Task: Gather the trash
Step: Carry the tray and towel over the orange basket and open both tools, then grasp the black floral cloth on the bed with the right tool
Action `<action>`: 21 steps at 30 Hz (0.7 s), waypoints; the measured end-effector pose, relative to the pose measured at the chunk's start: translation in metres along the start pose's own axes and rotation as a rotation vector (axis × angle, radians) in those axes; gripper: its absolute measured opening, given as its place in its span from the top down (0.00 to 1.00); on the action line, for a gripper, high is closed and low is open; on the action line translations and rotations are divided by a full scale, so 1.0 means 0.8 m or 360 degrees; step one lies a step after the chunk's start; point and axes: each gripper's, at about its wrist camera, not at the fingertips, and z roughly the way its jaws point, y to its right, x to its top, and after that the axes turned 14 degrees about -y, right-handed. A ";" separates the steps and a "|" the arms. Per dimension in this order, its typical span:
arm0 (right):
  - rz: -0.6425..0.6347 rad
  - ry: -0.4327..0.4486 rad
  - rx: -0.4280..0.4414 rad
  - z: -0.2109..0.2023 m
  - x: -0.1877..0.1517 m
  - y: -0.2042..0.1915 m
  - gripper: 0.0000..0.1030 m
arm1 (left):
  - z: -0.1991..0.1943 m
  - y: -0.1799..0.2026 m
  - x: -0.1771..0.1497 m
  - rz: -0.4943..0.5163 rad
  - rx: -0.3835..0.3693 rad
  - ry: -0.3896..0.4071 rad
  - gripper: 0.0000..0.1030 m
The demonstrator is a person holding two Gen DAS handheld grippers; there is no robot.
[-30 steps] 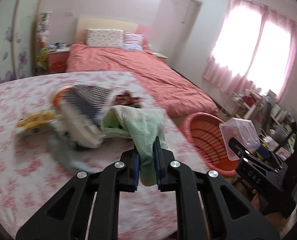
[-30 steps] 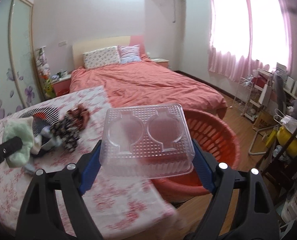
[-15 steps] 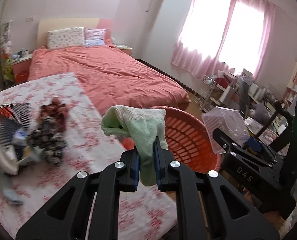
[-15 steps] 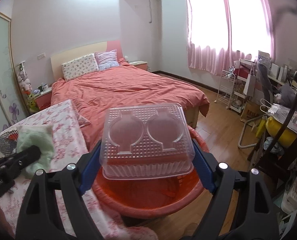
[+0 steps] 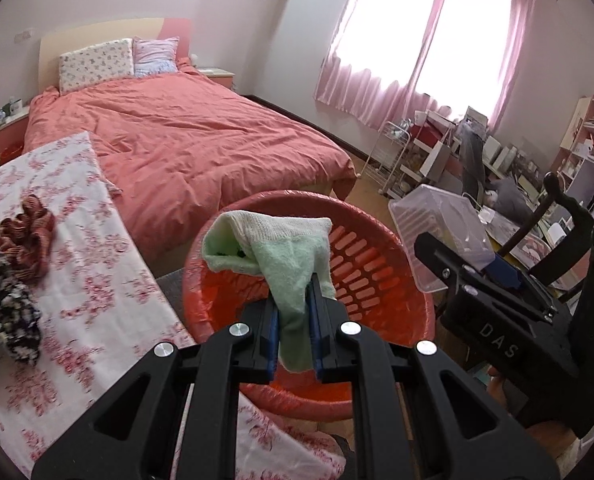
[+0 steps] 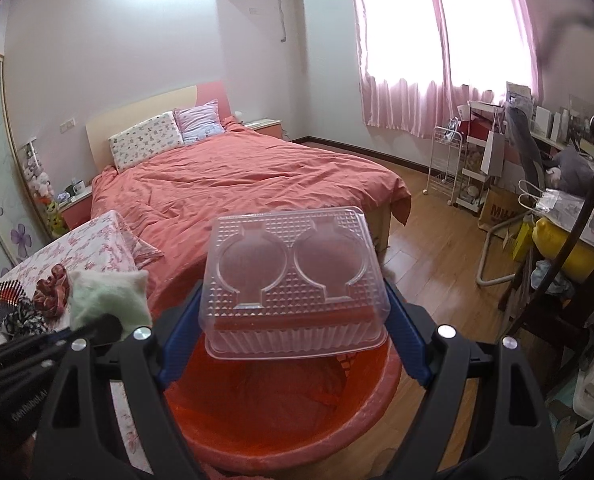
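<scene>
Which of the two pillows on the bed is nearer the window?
The pink striped pillow. It lies on the window side of the bed's head, next to the white floral pillow, which sits toward the wardrobe wall.

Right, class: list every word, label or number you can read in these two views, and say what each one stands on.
"DAS": on the black body of the right gripper, left wrist view.
Brown cardboard box by the desk: large red letters, cut off, unreadable.
Left gripper body: small white print, too blurred to read.
Nothing else is legible.

A bed (image 6: 237, 172) with a coral duvet (image 5: 185, 136) faces pink curtains (image 6: 437, 40).
</scene>
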 end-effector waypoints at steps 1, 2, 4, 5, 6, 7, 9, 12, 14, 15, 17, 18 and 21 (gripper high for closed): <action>0.0007 0.0000 0.0003 0.003 0.001 0.002 0.21 | 0.003 0.000 0.001 0.0002 0.0000 -0.0008 0.88; 0.0013 0.0000 0.0008 0.006 0.003 0.006 0.21 | 0.006 0.001 0.002 0.0004 0.0001 -0.0017 0.88; 0.0030 -0.0006 0.0030 0.013 0.005 0.010 0.20 | 0.012 0.001 0.003 0.0005 0.0007 -0.0039 0.88; 0.0037 -0.0009 0.0039 0.016 0.008 0.011 0.19 | 0.015 0.001 0.003 0.0000 0.0010 -0.0049 0.87; 0.0047 -0.0013 0.0049 0.019 0.010 0.014 0.19 | 0.018 0.000 0.003 -0.0008 0.0021 -0.0056 0.86; 0.0057 -0.0019 0.0061 0.022 0.011 0.016 0.19 | 0.020 -0.001 0.003 -0.0015 0.0029 -0.0066 0.85; 0.0072 -0.0030 0.0076 0.025 0.012 0.016 0.16 | 0.023 -0.004 0.001 -0.0036 0.0043 -0.0085 0.75; 0.0088 -0.0035 0.0077 0.026 0.011 0.019 0.13 | 0.024 -0.008 -0.002 -0.0058 0.0056 -0.0094 0.67; 0.0084 -0.0034 0.0060 0.024 0.008 0.020 0.12 | 0.021 -0.010 -0.004 -0.0070 0.0084 -0.0093 0.66; 0.0080 -0.0032 0.0049 0.022 0.006 0.020 0.12 | 0.020 -0.011 -0.004 -0.0074 0.0094 -0.0094 0.66; 0.0066 -0.0035 0.0033 0.019 0.004 0.018 0.12 | 0.014 -0.015 -0.007 -0.0091 0.0122 -0.0092 0.66; 0.0059 -0.0036 0.0026 0.017 0.003 0.017 0.12 | 0.010 -0.019 -0.009 -0.0097 0.0144 -0.0089 0.66; 0.0026 -0.0035 0.0007 0.008 -0.003 0.010 0.12 | -0.009 -0.030 -0.019 -0.0117 0.0235 -0.0065 0.66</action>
